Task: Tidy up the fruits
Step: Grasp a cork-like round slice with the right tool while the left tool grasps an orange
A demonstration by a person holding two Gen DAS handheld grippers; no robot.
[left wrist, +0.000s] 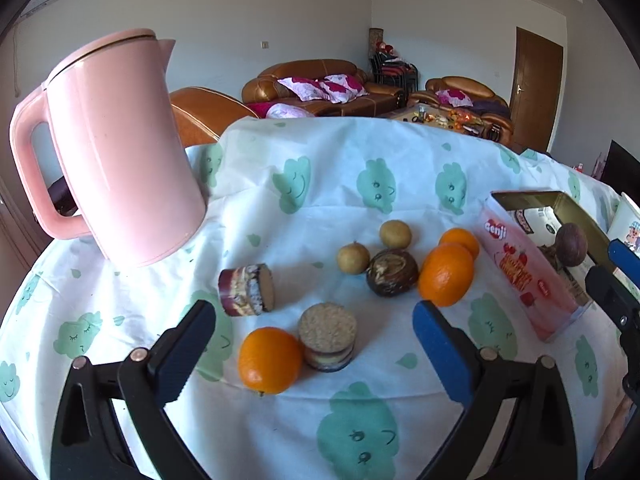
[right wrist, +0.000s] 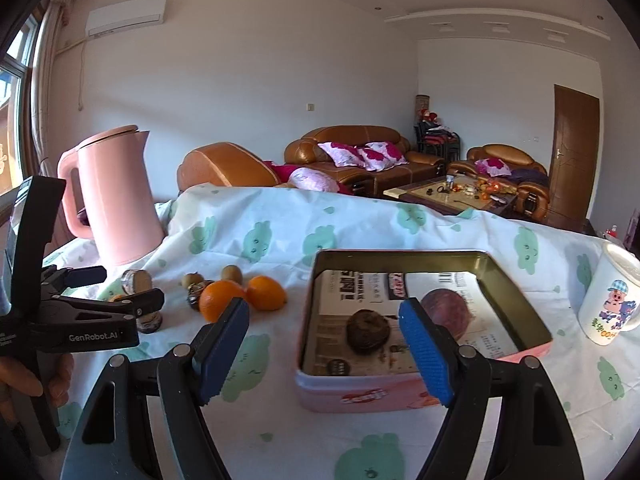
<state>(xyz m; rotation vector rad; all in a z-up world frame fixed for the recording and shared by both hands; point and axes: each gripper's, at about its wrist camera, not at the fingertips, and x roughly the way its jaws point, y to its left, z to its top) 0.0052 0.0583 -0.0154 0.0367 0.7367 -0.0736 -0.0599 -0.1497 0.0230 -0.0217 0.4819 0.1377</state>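
Round orange fruit [left wrist: 269,360] near front edge of cloud-print tablecloth [left wrist: 320,184]; firm, light, prone to rolling; best pinched across middle; left gripper [left wrist: 314,340] wide, empty; right gripper [right wrist: 324,344] wide, empty, facing pink rectangular tin [right wrist: 516,292].

Left wrist view looking down close over loose fruit right of the pink kettle [left wrist: 120,148]. Right wrist view lower, flatter, facing the tin [right wrist: 516,292]. Both sharing kettle, oranges, tin.

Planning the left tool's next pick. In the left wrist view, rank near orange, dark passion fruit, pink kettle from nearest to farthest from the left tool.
1. Near orange: between the left tool's open fingers, left of centre.
2. Dark passion fruit: mid-cloth, ahead and right.
3. Pink kettle: far left, at the back.
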